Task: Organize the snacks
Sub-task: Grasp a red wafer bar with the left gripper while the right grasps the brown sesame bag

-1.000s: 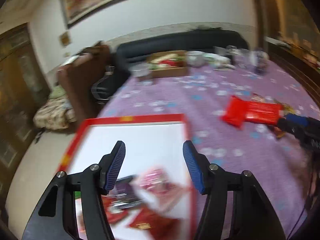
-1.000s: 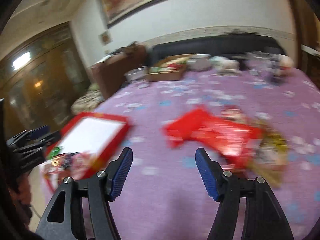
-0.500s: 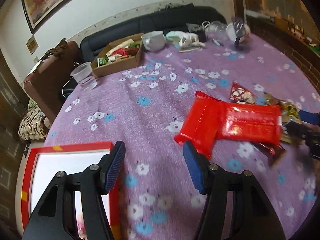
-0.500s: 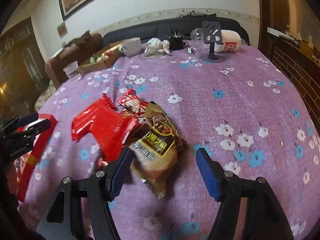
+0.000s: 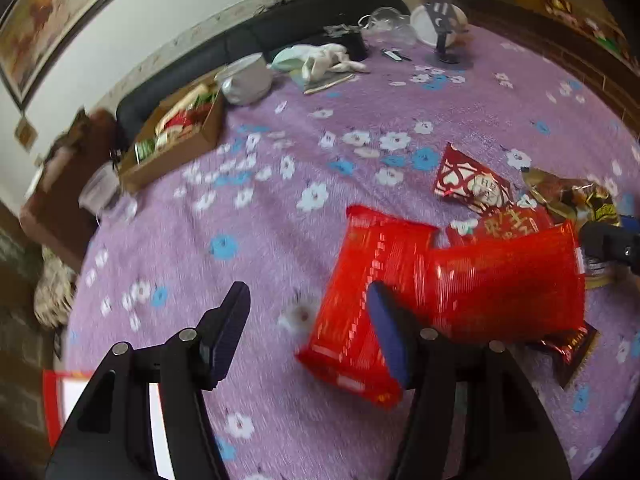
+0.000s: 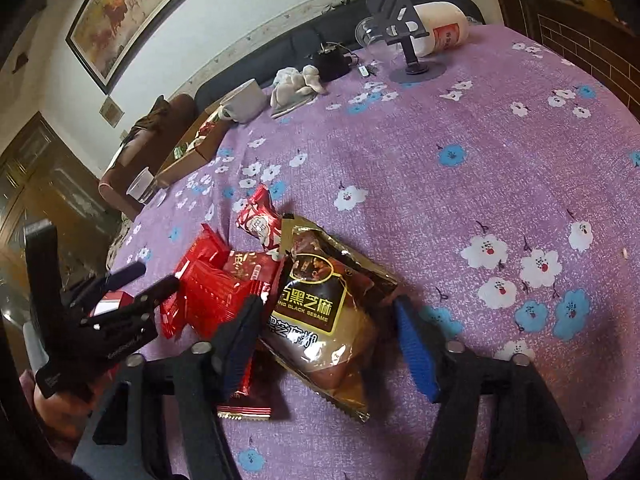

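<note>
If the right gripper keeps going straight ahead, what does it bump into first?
Probably the gold-and-brown black sesame bag: it lies between the open right gripper fingers, right ahead, though depth is hard to judge.

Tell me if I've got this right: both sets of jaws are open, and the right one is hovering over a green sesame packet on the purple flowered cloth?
Nearly. The sesame packet is brown and gold, not green, as the right wrist view shows. The rest holds: the right gripper and left gripper both have open jaws, above the purple flowered cloth.
</note>
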Demonstrator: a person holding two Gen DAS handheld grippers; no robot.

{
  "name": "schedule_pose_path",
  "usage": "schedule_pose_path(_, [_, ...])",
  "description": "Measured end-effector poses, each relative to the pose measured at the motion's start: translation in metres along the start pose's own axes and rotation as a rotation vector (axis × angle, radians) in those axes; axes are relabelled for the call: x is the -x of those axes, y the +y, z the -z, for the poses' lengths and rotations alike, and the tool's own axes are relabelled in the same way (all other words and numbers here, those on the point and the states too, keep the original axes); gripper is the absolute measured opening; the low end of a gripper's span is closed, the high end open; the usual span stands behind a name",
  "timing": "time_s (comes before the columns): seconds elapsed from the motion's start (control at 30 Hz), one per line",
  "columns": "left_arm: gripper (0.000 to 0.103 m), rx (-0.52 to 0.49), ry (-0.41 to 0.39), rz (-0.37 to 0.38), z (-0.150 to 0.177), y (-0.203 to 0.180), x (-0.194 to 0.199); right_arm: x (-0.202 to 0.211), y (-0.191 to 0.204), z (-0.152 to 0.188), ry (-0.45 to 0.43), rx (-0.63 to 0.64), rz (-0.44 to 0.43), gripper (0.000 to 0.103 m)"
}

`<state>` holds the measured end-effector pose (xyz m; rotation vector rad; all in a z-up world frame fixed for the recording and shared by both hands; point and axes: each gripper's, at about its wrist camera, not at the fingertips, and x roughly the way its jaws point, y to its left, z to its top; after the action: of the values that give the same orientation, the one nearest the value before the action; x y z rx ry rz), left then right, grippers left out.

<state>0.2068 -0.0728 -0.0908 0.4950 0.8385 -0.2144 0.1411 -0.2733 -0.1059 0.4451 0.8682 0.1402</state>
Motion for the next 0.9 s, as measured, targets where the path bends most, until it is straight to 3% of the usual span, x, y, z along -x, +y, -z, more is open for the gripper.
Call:
schedule_pose_path(0.2, [0.061, -0.053, -0.055, 0.054, -0.011, -0.014, -0.004, -0.002, 0.0, 0.0, -0.009, 0.013, -0.004, 0.053])
schedule_pose_path(0.27, [0.06, -0.02, -0.038, 0.129, -0.011, -0.013, -0.003, -0.001, 0.0, 0.0, -0.011, 0.015, -0.008, 0.053])
schedule_pose_path(0.3, [0.06, -0.004, 0.016, 0.226, -0.008, -0.014, -0.007, -0.001, -0.001, 0.0, -0.012, 0.013, -0.01, 0.053])
schedule_pose_path(0.4, [0.061, -0.004, 0.012, 0.218, 0.003, -0.019, -0.006, 0.001, -0.003, 0.0, -0.02, 0.009, 0.002, 0.052])
schedule_pose_path(0.5, [0.06, 0.096, 0.046, 0.331, 0.012, -0.007, -0.005, 0.002, -0.004, 0.0, -0.021, 0.01, 0.002, 0.052])
schedule_pose_path(0.67, [0.061, 0.097, 0.054, 0.277, 0.003, -0.002, -0.013, 0.0, 0.001, 0.001, -0.025, 0.048, 0.025, 0.052])
schedule_pose_path(0.8, [0.046, 0.114, 0.04, 0.288, 0.004, -0.001, -0.015, -0.002, 0.008, 0.002, -0.028, 0.094, 0.058, 0.052])
schedule_pose_path(0.9, [0.045, 0.09, 0.024, 0.276, 0.01, -0.004, -0.008, -0.001, 0.009, 0.003, -0.03, 0.106, 0.063, 0.049])
